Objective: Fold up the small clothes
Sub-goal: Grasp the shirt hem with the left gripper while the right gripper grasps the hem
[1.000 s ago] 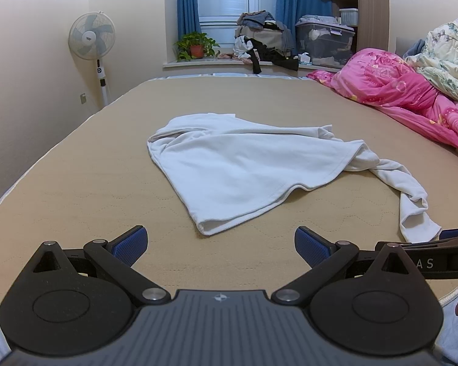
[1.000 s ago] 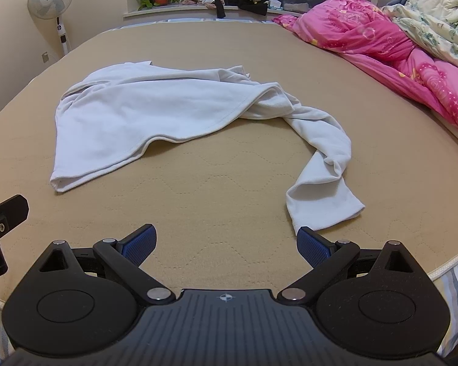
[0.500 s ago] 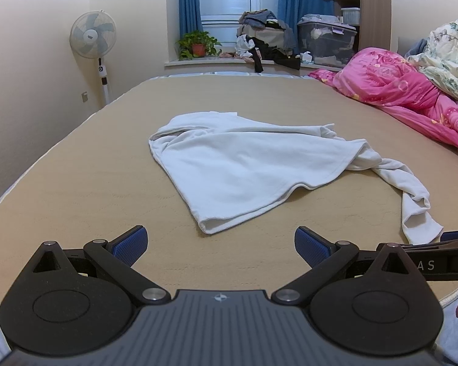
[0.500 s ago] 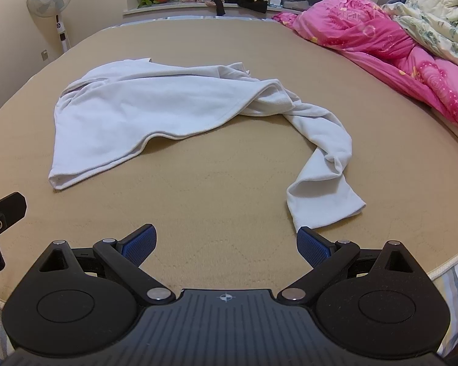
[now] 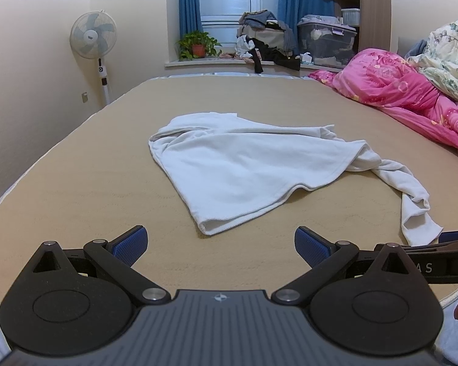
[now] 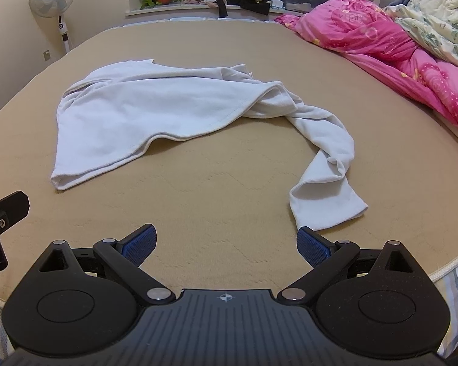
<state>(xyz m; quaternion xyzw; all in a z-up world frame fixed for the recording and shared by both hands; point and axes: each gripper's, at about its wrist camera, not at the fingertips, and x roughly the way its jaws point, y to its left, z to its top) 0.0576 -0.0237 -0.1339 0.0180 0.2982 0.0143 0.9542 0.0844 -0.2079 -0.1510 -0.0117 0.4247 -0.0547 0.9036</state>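
Note:
A white long-sleeved garment (image 5: 247, 167) lies crumpled on the tan mattress (image 5: 107, 183), its body bunched to the left and one sleeve (image 5: 412, 201) trailing to the near right. It also shows in the right wrist view (image 6: 155, 113), with the sleeve cuff (image 6: 323, 201) just ahead of the right finger. My left gripper (image 5: 221, 244) is open and empty, near the bed's front edge, short of the garment's near corner. My right gripper (image 6: 226, 244) is open and empty, also short of the cloth.
A pink quilt (image 5: 412, 97) and a floral quilt (image 5: 448, 55) lie along the right side of the bed. A standing fan (image 5: 93, 39) is by the left wall. A sill (image 5: 259, 58) with a plant, clothes and storage boxes is beyond the bed.
Both grippers have edged slightly forward toward the garment, which looms a little larger. The jaws stay open and the cloth has not moved.

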